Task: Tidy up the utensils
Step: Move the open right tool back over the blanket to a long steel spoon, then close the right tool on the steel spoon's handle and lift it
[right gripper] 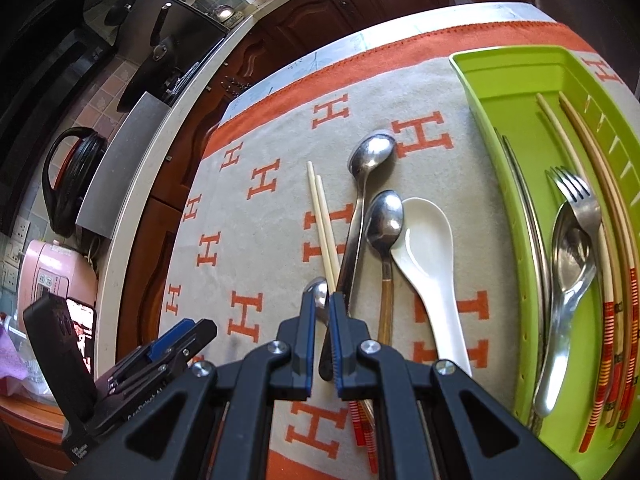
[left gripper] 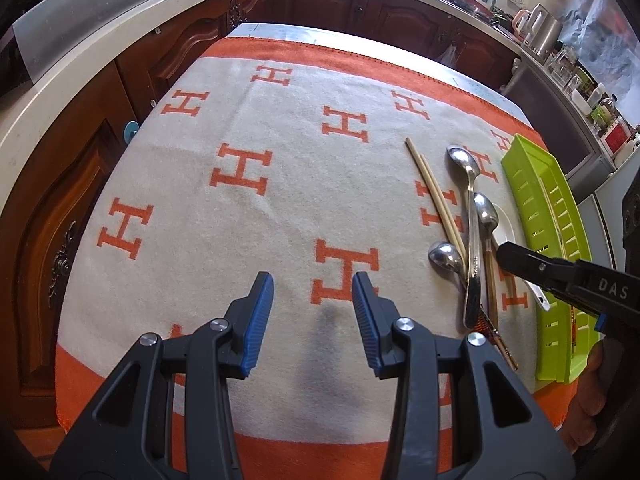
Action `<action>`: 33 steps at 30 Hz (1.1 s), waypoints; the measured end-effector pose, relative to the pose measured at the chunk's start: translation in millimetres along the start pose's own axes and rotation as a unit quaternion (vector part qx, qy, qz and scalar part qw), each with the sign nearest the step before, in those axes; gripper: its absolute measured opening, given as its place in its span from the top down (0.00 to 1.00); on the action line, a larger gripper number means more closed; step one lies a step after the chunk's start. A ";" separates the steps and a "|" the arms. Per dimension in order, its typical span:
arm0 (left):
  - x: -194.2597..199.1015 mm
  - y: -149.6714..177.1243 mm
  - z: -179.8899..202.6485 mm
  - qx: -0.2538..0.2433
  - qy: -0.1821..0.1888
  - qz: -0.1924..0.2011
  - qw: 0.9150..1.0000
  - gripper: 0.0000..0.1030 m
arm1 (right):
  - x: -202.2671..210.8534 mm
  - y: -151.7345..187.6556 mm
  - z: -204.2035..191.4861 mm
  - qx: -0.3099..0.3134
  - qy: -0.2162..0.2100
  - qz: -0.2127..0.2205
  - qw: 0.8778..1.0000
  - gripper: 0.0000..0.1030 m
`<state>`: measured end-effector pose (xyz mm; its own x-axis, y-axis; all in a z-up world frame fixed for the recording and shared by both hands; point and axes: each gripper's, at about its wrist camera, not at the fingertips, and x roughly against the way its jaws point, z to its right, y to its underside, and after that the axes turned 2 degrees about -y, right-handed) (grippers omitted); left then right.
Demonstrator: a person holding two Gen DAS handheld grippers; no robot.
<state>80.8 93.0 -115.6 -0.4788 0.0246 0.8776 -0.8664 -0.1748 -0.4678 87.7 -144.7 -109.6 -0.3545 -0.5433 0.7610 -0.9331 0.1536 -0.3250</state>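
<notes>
Several utensils lie on the orange-and-grey H-pattern cloth: a pair of chopsticks, a long steel spoon, a wood-handled spoon, a white ceramic spoon and a small steel spoon. A green tray at the right holds a fork, a steel spoon and chopsticks. My right gripper hovers above the small spoon with its jaws narrowly apart and nothing held. My left gripper is open and empty over bare cloth, left of the utensils.
Wooden cabinets and a pale countertop surround the table. A black kettle and a pink appliance stand on the counter. The green tray lies by the table's right edge.
</notes>
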 end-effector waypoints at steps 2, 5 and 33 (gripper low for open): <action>0.0 0.2 -0.3 0.000 0.001 0.000 1.000 0.63 | -5.5 -2.5 2.7 -0.008 -0.001 -0.004 1.000 0.93; -0.5 0.6 -0.9 0.001 0.002 0.000 1.000 0.63 | -12.6 -6.5 5.6 -0.015 0.002 -0.004 1.000 0.93; -6.4 -0.2 -5.3 -0.001 0.008 -0.007 1.000 0.63 | -13.5 -20.8 2.4 -0.024 -0.001 0.018 1.000 0.92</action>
<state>83.3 98.1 -121.6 -0.4693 0.0426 0.8820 -0.8731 -0.1717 -0.4563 112.1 -142.5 -114.4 -0.3881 -0.5389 0.7477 -0.9215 0.2126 -0.3250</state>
